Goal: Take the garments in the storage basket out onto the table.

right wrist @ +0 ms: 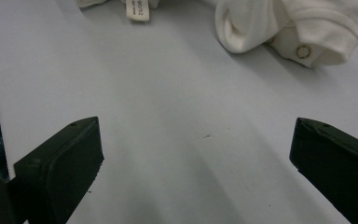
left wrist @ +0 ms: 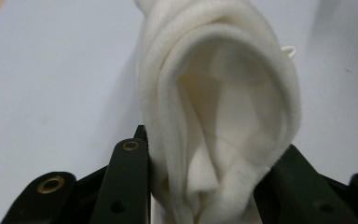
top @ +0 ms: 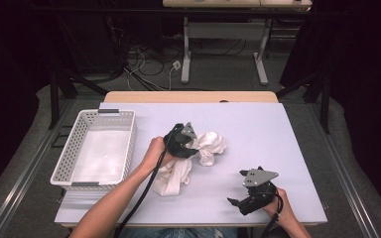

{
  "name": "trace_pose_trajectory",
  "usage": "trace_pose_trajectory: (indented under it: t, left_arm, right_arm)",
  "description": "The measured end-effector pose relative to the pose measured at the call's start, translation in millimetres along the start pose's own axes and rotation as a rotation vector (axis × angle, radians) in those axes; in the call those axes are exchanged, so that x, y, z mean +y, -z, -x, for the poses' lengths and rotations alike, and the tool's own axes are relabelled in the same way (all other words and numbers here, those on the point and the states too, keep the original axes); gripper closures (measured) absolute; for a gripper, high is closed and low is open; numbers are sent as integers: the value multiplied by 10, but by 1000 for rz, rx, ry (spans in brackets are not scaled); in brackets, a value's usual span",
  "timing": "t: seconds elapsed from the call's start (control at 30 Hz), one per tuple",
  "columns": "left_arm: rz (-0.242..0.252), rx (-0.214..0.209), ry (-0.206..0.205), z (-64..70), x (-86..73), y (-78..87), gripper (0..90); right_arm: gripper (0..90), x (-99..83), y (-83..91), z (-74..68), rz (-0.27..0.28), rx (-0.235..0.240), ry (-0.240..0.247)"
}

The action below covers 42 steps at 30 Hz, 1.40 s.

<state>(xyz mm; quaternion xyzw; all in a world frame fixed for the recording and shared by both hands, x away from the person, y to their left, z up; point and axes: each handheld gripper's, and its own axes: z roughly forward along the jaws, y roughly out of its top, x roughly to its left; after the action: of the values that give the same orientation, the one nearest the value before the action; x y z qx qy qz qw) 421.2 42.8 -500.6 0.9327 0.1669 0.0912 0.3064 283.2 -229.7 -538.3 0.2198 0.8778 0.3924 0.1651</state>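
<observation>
We see the left gripper point(top: 191, 140) clenched on a bunched white garment point(left wrist: 223, 107) at mid-table point(top: 258, 124), right gripper point(top: 240, 196) spread wide over bare tabletop nearby, white perforated basket point(top: 72, 144) at left.

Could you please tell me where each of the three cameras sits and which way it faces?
High view: above the person's side, facing forward and down on the pale grey table; forearms, both hands, left tongs, right tongs.
Left gripper view: rides the left tongs, looking along black jaws closed on the crumpled white cloth garment.
Right gripper view: rides the right tongs, jaws apart, facing across the table.
Shared: all three show the garment.
</observation>
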Motion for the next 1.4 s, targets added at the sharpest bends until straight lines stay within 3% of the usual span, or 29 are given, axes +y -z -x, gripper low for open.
trace_pose_trajectory:
  t: [0.13,0.23,0.37,0.63,0.8,1.2,1.4]
  left_arm:
    - [-16,-26,16,6,-53,-98,608]
    - [-22,-21,38,9,-75,-120,419]
    - [4,-2,40,30,-113,-21,211]
    - [60,69,46,125,-252,273,0]
    - [112,98,65,190,-409,463,0]
    - [134,140,98,326,-806,777,0]
    - [175,170,118,413,-1001,959,0]
  right_arm:
    - [20,-1,-3,1,1,-4,1]
    - [20,0,-3,3,-3,-1,3]
    - [20,-2,-3,0,1,-2,0]
    - [20,1,-2,3,-3,-1,5]
    - [20,2,-7,2,1,-4,4]
    - [21,3,-13,5,1,-6,5]
    - [21,6,-16,3,-5,-7,5]
